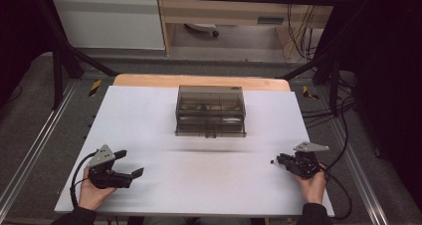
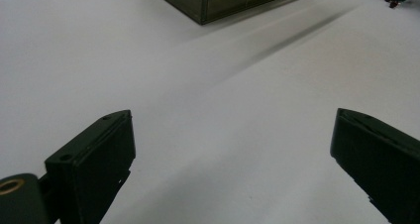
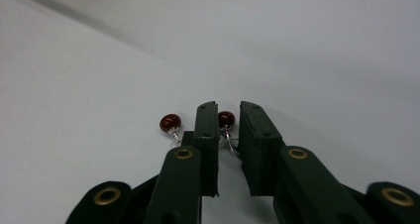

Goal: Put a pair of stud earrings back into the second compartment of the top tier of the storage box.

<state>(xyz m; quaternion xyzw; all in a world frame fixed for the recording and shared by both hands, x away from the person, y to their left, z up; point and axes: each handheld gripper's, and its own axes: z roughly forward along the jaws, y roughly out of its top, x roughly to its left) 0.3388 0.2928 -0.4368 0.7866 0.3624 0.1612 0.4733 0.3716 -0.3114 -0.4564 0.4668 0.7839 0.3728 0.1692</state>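
1. Your right gripper (image 3: 228, 116), lower centre of its own view: jaws narrowed around one red bead earring (image 3: 226, 119); the other earring (image 3: 170, 122) lies just left.
2. Your left gripper (image 1: 125, 164), lower left of the high view: jaws wide, empty.
3. Smoked plastic box (image 1: 211, 111): centre.

earrings (image 3: 225, 121): dark red beads | tongs (image 3: 229, 110): black | box (image 1: 210, 110): smoky grey | table (image 1: 149, 135): white

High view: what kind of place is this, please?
Probably a lab bench set up for recording handling work. A white table stands inside a black metal frame, cables hang behind it, and a person holds a gripper in each hand.
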